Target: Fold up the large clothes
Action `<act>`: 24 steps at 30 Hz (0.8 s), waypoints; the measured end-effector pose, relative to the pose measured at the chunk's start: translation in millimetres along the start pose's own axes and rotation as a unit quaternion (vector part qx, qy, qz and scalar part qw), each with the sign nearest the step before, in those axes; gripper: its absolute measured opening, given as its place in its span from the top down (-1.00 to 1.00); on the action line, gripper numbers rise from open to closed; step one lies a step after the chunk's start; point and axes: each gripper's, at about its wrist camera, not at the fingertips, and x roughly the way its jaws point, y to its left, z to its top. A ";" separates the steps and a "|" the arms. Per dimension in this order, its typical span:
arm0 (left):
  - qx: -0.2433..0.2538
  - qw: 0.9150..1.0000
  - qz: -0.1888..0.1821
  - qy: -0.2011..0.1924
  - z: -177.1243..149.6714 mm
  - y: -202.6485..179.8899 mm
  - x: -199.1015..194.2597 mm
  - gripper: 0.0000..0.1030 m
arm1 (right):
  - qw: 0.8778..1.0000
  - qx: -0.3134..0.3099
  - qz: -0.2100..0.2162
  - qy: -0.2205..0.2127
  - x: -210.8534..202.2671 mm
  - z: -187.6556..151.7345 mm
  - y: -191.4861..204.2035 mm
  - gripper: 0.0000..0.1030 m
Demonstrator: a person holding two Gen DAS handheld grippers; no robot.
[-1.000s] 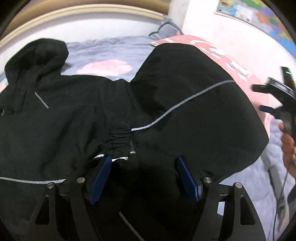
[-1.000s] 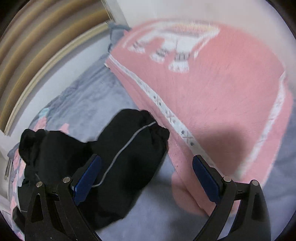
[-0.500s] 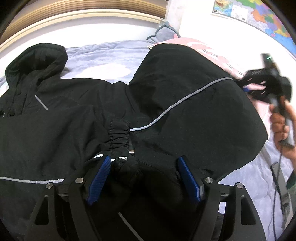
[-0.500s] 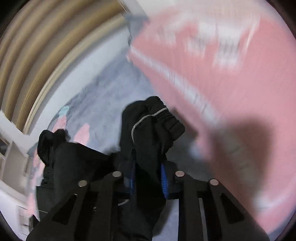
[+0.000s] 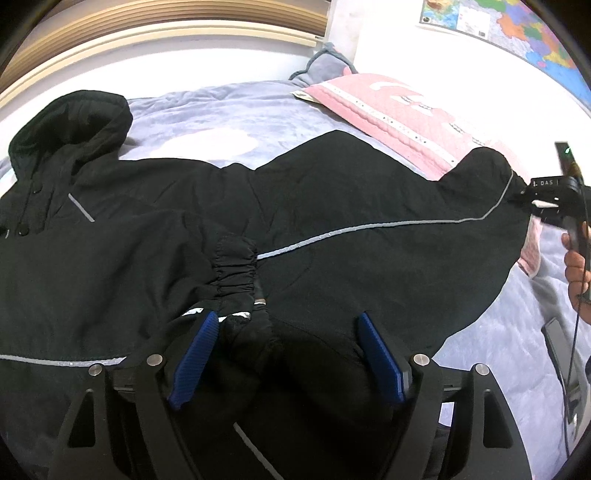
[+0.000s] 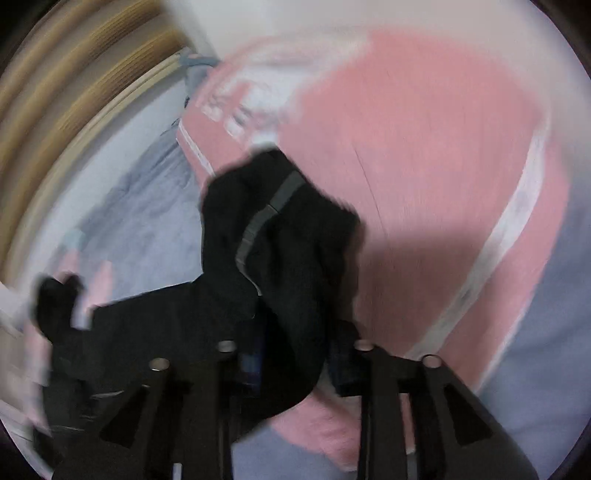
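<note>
A large black hooded jacket (image 5: 140, 266) with grey reflective piping lies spread on the bed. Its hood (image 5: 70, 125) is at the far left. My left gripper (image 5: 284, 354) is open, low over the jacket's middle, with an elastic cuff (image 5: 236, 269) just ahead of it. My right gripper (image 6: 295, 362) is shut on the jacket's right sleeve (image 6: 288, 236) and holds it out over the pink blanket. It also shows at the right edge of the left wrist view (image 5: 550, 199), at the sleeve's end (image 5: 480, 192). The right wrist view is blurred.
A pink blanket (image 5: 391, 110) lies at the back right of the lilac bedspread (image 5: 221, 114). It fills much of the right wrist view (image 6: 424, 166). A wooden headboard (image 5: 155, 33) and a wall map (image 5: 517, 33) are behind. A cable (image 5: 569, 369) hangs at the right.
My right gripper closed on the right sleeve and pulled it out to the right, stretching it flat over the pink blanket. My left gripper stayed open in place.
</note>
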 end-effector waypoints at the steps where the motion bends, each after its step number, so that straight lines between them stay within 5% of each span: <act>1: 0.000 1.000 0.000 0.000 0.0 0.1 0.3 -0.55 | 0.999 0.021 0.031 -0.001 -4.0 0.6 -9.2 0.22; 3: 0.001 1.000 -0.001 -0.001 -0.2 0.1 0.4 -0.55 | 0.996 0.049 0.073 -0.022 -21.1 1.6 -23.7 -0.30; 5: 0.001 1.000 -0.001 -0.002 -0.8 0.0 0.2 -0.56 | 0.995 0.049 0.069 -0.054 -37.4 2.4 -26.3 -0.65; 10: 0.002 1.000 -0.001 -0.002 -0.5 0.4 1.2 -0.57 | 0.997 0.014 0.045 -0.058 -35.9 10.7 -5.8 -0.71; 11: 0.002 1.000 -0.001 -0.002 -0.5 0.2 1.3 -0.57 | 0.998 -0.001 0.033 -0.045 -26.4 11.5 4.9 -0.68; 14: 0.002 1.000 0.000 -0.001 -0.5 0.0 1.6 -0.57 | 0.999 -0.037 0.003 -0.007 2.1 8.4 35.7 0.29; 15: 0.003 1.000 0.001 0.000 -0.1 -0.1 1.9 -0.57 | 0.999 -0.045 -0.011 -0.008 3.5 7.6 44.6 0.41; 20: -0.015 0.999 -0.039 0.019 11.6 9.5 -8.4 -0.57 | 0.995 -0.099 0.002 -0.027 -24.2 -14.3 105.0 0.53; 24: -0.086 0.991 -0.104 -0.019 28.5 48.9 -70.5 -0.57 | 0.981 -0.190 0.000 -0.038 -48.9 -40.7 184.4 0.53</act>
